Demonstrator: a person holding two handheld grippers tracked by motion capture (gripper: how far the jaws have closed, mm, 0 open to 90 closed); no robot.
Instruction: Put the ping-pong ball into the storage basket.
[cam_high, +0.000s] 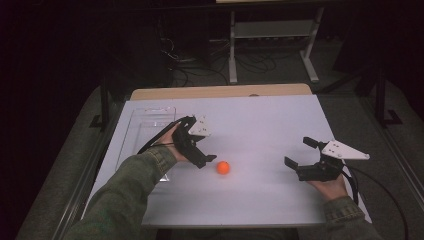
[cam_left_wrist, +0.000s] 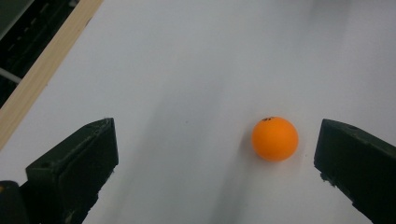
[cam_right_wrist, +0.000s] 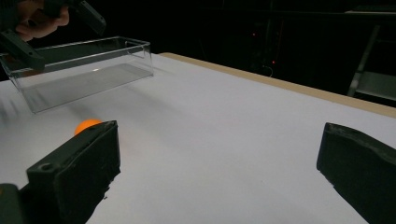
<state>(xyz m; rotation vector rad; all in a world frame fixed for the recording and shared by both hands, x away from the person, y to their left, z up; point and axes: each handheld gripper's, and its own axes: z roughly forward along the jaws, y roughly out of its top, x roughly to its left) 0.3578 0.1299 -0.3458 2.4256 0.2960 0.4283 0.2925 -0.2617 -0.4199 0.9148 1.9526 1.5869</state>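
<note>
This looked like a lab or test room, darkened all around a single lit work table (cam_high: 280, 115) covered with a white sheet. Beyond the left gripper (cam_high: 202, 155), past the table's far edge, loose cables (cam_high: 200, 70) lay tangled on the grey floor beside a white metal stand (cam_high: 272, 40), with dark walls behind.

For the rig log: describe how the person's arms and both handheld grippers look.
Both forearms wear olive-green sleeves with ribbed cuffs. The left gripper and right gripper are matte black, each with two blocky jaws, and each carries a pale grey three-cornered plate with small holes on top. A black cable trails from each.
</note>
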